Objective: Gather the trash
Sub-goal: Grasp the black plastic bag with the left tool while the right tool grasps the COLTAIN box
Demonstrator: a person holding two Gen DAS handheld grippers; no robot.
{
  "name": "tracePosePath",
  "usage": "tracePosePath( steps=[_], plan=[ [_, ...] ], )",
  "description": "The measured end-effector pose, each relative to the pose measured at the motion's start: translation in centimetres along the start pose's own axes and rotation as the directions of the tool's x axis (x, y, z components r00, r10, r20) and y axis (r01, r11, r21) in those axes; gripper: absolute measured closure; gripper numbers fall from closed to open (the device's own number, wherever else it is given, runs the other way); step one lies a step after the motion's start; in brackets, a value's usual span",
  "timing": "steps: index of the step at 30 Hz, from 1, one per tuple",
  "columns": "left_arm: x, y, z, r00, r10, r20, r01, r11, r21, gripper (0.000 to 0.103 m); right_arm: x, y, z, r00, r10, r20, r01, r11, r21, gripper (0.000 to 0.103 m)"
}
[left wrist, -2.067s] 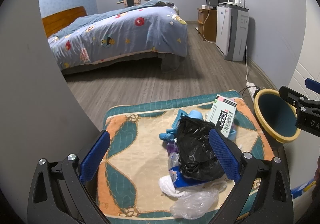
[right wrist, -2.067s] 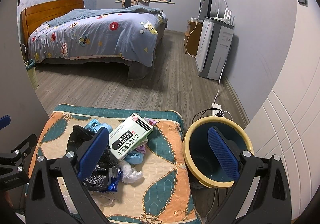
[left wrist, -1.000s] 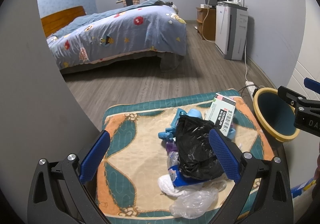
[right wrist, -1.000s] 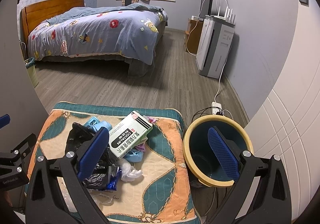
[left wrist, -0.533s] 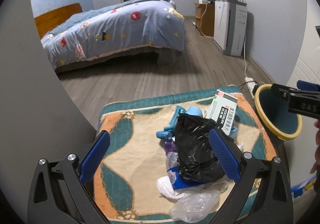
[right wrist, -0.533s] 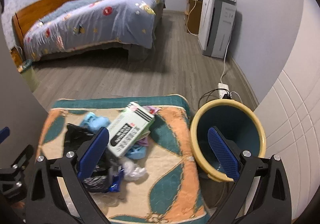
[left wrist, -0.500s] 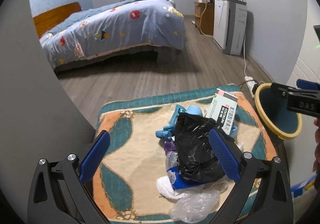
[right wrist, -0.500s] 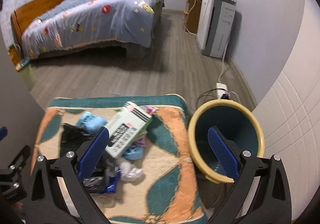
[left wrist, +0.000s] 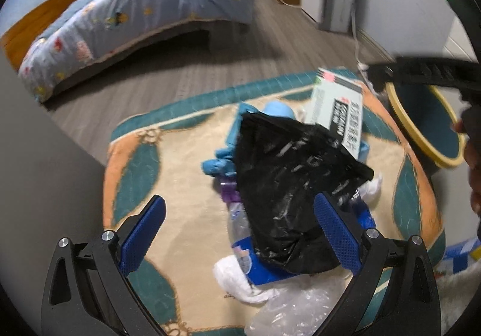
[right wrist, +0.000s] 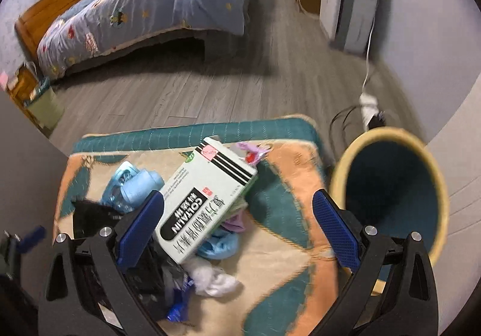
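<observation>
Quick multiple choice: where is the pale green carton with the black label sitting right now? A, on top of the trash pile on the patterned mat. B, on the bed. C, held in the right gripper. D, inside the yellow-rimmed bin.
A: the carton lies tilted on the trash pile on the mat, beside the bin, and both grippers are open.

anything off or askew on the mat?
Trash is heaped mid-mat, not binned. The green-white box lies tilted, propped on the pile, one end over the black bag. The bin beside the mat looks empty as far as visible. Both frames are motion-blurred.
</observation>
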State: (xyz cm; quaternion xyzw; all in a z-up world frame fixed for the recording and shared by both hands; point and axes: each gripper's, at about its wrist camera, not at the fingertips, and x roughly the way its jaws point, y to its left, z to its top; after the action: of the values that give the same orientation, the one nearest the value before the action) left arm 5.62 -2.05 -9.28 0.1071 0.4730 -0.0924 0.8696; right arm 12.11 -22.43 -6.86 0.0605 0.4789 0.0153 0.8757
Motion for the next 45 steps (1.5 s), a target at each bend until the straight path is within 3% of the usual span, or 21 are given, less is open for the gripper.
tracePosePath(
  steps=[6, 12, 17, 20, 22, 23, 28, 33, 39, 45],
  plan=[
    [1.7, -0.4, 0.3, 0.999, -0.046, -0.023, 0.046, 0.999, 0.008, 0.011, 3.2, 0.3, 0.8, 0.997, 0.049, -0.056, -0.044, 0.995, 0.087, 0.006],
    [3.1, -0.8, -0.1, 0.993, -0.092, -0.072, 0.095, 0.995, 0.040, 0.042, 6.0, 1.1, 1.2, 0.991, 0.071, -0.117, -0.054, 0.989, 0.140, 0.006],
    [2.5, -0.1, 0.2, 0.994, -0.098, -0.058, 0.100, 0.994, 0.046, 0.070, 7.6, 2.0, 1.5, 0.986, 0.075, -0.149, -0.047, 0.983, 0.180, 0.006],
    [2.1, 0.7, 0.3, 0.994, -0.102, -0.047, 0.103, 0.994, 0.029, 0.080, 8.2, 2.7, 1.4, 0.984, 0.057, -0.169, -0.027, 0.985, 0.172, 0.007],
    [2.0, 1.1, 0.4, 0.993, -0.106, -0.044, 0.107, 0.994, 0.022, 0.083, 8.6, 3.1, 1.2, 0.981, 0.033, -0.190, -0.003, 0.988, 0.155, 0.017],
    [1.9, 1.2, 0.3, 0.993, -0.111, -0.044, 0.112, 0.994, 0.019, 0.086, 8.8, 3.2, 1.1, 0.980, 0.022, -0.199, 0.008, 0.989, 0.149, 0.017],
    [1.5, 1.4, 0.4, 0.992, -0.122, -0.032, 0.122, 0.992, 0.010, 0.090, 8.1, 3.4, 0.9, 0.984, -0.014, -0.180, 0.036, 0.992, 0.120, 0.020],
    [0.0, 1.9, 1.1, 0.990, -0.136, 0.028, 0.136, 0.991, -0.015, 0.094, 5.7, 3.3, 1.0, 0.990, -0.040, -0.135, 0.051, 0.996, 0.079, 0.022],
    [-2.0, 1.8, 2.0, 0.987, -0.127, 0.094, 0.130, 0.991, -0.023, 0.097, 1.1, 2.9, 2.1, 0.996, -0.086, -0.012, 0.086, 0.996, 0.028, 0.023],
    [-4.2, 1.4, 3.0, 0.980, -0.101, 0.173, 0.104, 0.994, -0.010, 0.097, -3.8, 2.3, 3.0, 0.982, -0.139, 0.125, 0.144, 0.989, -0.033, 0.024]
  ],
)
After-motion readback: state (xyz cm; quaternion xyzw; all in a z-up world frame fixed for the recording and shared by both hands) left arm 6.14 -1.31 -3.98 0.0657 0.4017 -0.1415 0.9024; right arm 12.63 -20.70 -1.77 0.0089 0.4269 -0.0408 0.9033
